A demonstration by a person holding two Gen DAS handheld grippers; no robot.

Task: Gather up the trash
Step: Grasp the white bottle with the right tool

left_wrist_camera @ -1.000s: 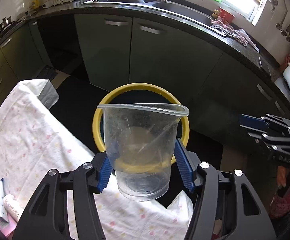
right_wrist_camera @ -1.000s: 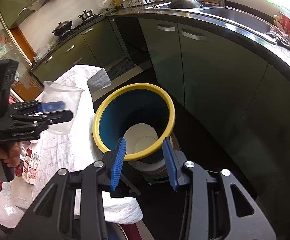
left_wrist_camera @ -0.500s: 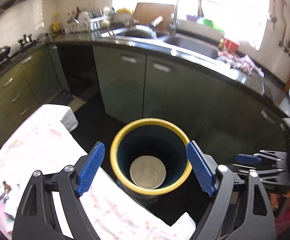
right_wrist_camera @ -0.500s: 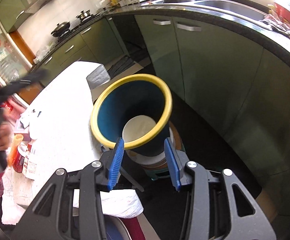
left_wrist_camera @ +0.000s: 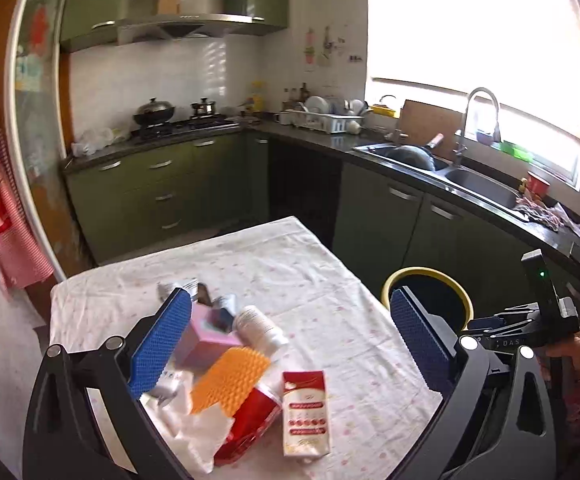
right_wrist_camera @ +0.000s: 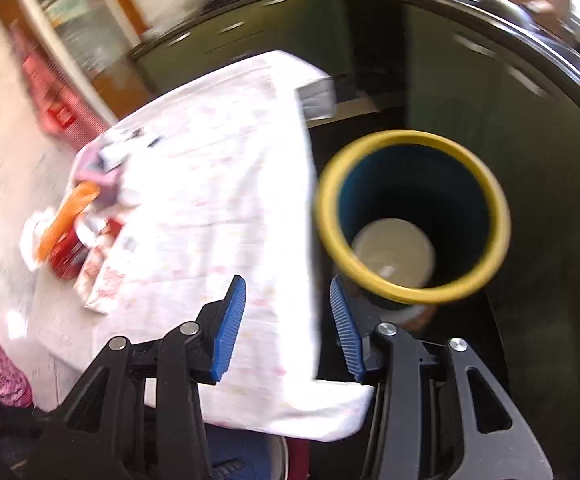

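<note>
On the left wrist view: pointing back at the bench [left_wrist_camera: 290, 256] now, not down into the bin [left_wrist_camera: 426, 274] like a moment ago. Got the left gripper [left_wrist_camera: 290, 300] spread wide with nothing in it. No more clear plastic cup between the pads, so calling that one dropped and binned. Probably lining up for the next piece.

Still plenty heaped on the wrinkly flowered cloth:
- boxy red-and-white carton [left_wrist_camera: 305, 412]
- ribbed orange plastic thing [left_wrist_camera: 230, 380] over a shiny red cup [left_wrist_camera: 250, 428]
- pink cardboard box [left_wrist_camera: 206, 336]
- smooth white bottle [left_wrist_camera: 260, 328] lying down
- crumpled tissue [left_wrist_camera: 186, 432]

On the right wrist view: all blurry, so clearly mid-swing. Got the right gripper [right_wrist_camera: 286, 280] partly open and empty, hanging over the bench edge just beside the bin. Round bin, yellow rim, dark blue inside, pale disc [right_wrist_camera: 394, 248] at the bottom. Can't make out the clear cup in there. Same heap way over at the far side of the cloth, well apart from this gripper.
</note>
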